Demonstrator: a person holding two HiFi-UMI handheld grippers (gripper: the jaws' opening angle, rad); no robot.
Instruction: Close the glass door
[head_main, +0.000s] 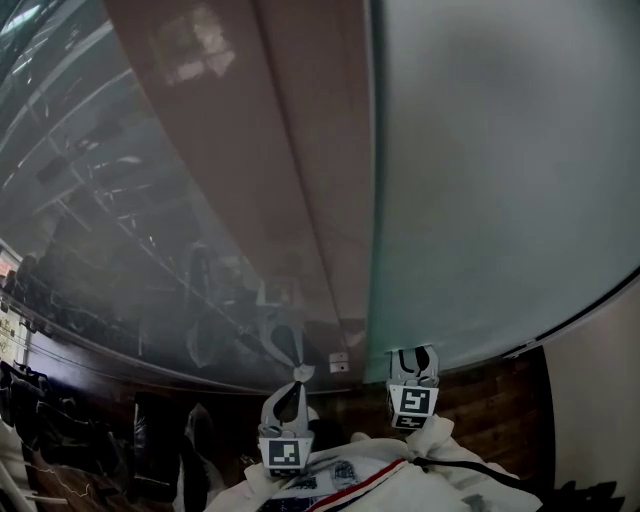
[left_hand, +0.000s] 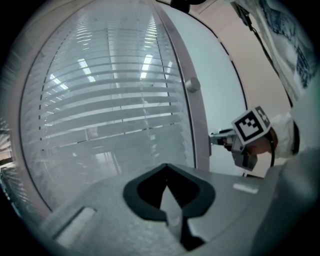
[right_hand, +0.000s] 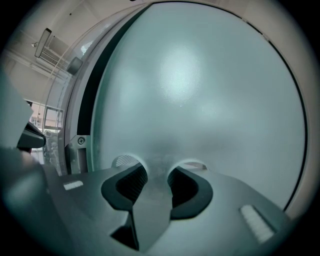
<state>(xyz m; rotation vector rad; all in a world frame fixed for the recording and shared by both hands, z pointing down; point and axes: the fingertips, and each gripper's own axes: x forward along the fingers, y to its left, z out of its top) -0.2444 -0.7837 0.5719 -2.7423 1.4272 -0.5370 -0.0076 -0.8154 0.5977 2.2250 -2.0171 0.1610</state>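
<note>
Touching the frosted glass door (right_hand: 200, 90) with the tips of its parted jaws, the right gripper (right_hand: 157, 170) grasps nothing; only the pane shows in the gap between its two dark pads, and their pale reflections sit right at the tips. The left gripper (left_hand: 167, 170) is clenched, its pads meeting in a point with nothing caught between them, and it faces a clear glass partition (left_hand: 100, 110) backed by blinds.

Only the right gripper view shows the dark strip (right_hand: 87, 110) running along the door's left edge, with one screw (right_hand: 81, 141) in a bracket at its foot. Only the left gripper view shows one round knob (left_hand: 191, 85) on the pale frame post (left_hand: 200, 145) that separates partition from door, and the right gripper seen from the side, one marker cube (left_hand: 251, 125) on top and a white sleeve (left_hand: 282, 137) behind it, its tip at the door close beside the post.

The head view alone takes in both grippers at once, side by side low in the frame, two marker cubes in all. There the door fills the right side down to a dark wooden floor (head_main: 480, 400), the partition fills the left, and the post rises between them.
</note>
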